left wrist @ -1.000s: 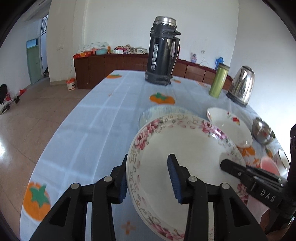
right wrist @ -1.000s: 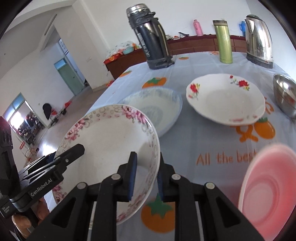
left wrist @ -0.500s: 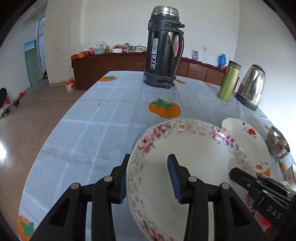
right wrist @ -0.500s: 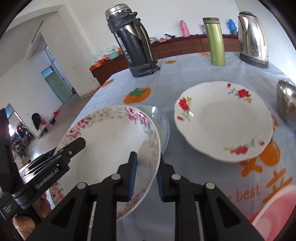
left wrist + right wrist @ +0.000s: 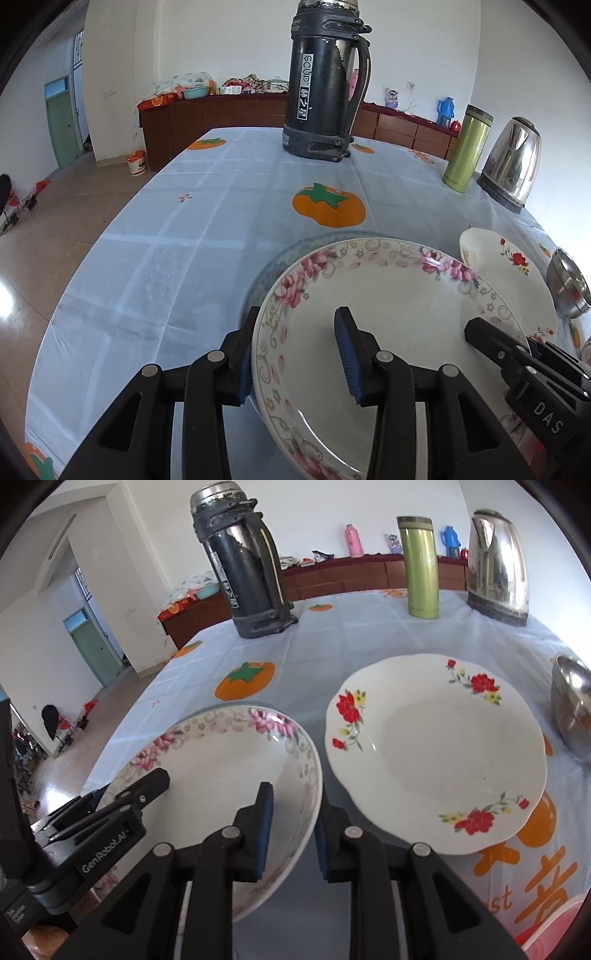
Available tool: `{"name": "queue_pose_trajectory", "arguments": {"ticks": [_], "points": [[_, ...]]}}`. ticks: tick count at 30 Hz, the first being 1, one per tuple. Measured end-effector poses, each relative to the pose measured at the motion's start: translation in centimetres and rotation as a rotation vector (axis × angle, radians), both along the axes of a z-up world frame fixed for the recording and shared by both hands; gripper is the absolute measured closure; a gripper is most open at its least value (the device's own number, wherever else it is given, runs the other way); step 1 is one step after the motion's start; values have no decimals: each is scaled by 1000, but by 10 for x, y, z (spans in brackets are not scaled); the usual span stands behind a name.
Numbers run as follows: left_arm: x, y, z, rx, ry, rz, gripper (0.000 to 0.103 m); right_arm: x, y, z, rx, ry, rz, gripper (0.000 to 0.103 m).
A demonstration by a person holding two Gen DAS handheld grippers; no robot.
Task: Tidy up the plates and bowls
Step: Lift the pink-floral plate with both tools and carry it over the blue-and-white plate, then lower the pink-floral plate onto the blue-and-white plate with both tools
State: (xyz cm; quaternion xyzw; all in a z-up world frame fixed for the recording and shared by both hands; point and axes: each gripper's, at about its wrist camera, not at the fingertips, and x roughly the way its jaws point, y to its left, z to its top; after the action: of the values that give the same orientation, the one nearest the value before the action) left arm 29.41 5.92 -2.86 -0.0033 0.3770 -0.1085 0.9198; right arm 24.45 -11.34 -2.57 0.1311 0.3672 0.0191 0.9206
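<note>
A white plate with a pink flower rim (image 5: 399,295) (image 5: 229,760) is held over the table by both grippers. My left gripper (image 5: 295,354) straddles its left rim with a wide gap between the jaws. My right gripper (image 5: 293,827) is shut on its right rim. Under it lies a pale blue-rimmed plate (image 5: 295,247), mostly hidden. A white plate with red flowers (image 5: 436,746) (image 5: 491,254) lies on the table to the right.
A steel bowl (image 5: 572,705) and a pink bowl (image 5: 554,934) sit at the right. A black thermos (image 5: 325,77), a green flask (image 5: 467,147) and a steel kettle (image 5: 511,166) stand at the far end. The left table edge drops to the floor.
Both grippers have carried the pink-flowered plate forward across the table until it hangs over the blue-rimmed plate. The pink bowl has slid almost out of view.
</note>
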Motion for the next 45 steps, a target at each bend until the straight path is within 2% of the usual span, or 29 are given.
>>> {"name": "queue_pose_trajectory", "arguments": {"ticks": [9,14,17,20,25,30,38,45], "points": [[1,-2,-2,3,-27,5,61,6,5,-3,-53,-38,0,76],[7,-2,-2,-20,-10,14,61,11,5,-3,-49,-35,-7,76],[10,-3,-1,-33,6,10,56,15,5,-4,-49,-33,-8,76],[9,-3,-1,-29,21,-3,55,13,4,-3,-54,-31,5,76],[7,5,1,-63,50,-28,55,10,8,-4,-69,-28,13,76],[9,15,2,-142,78,-35,54,11,6,-5,-58,-16,16,77],[7,16,3,-149,82,-34,54,11,7,-6,-65,-10,17,78],[7,23,6,-186,94,-28,54,12,7,-6,-63,1,23,78]]}}
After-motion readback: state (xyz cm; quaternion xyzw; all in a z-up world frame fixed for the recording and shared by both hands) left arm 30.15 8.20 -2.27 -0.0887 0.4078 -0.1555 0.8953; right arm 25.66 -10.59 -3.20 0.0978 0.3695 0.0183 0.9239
